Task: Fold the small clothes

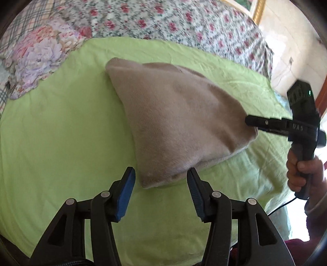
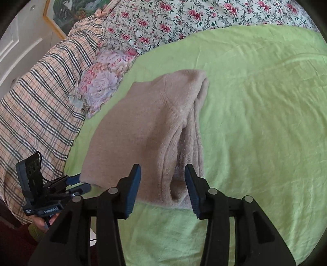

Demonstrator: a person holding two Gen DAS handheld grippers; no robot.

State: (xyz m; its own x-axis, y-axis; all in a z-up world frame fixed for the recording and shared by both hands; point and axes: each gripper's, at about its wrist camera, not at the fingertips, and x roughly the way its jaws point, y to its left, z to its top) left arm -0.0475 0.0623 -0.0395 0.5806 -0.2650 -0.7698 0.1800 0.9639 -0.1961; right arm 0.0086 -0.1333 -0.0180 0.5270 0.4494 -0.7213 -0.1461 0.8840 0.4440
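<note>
**Both grippers stand open at folded garment on bed**

The left gripper [image 1: 161, 180] hovers with its blue pads apart, a near corner of the beige garment [image 1: 179, 120] lying just ahead between them but untouched. The right gripper [image 2: 162, 176] is likewise open, its pads either side of the garment's near edge without pressing it.

The garment [image 2: 147, 131], soft and fleecy, lies in a thick folded bundle in the middle of the green sheet [image 1: 61, 143], its layered edges showing along the right side in the right wrist view. That placement likely serves the folding: a flat, clear patch of bed with both tools at the near edge, one to each corner. In the left wrist view the right gripper's tips [image 1: 252, 122] sit at the bundle's far right corner; whether they touch it is hard to tell.

Beyond the sheet lie a floral quilt [image 1: 163, 18], a flowered pillow [image 2: 102, 81] and a plaid cover [image 2: 40, 92]. A hand [image 1: 302, 169] grips the right tool's handle; motion blur softens it. What kind of garment this is cannot be made out.
</note>
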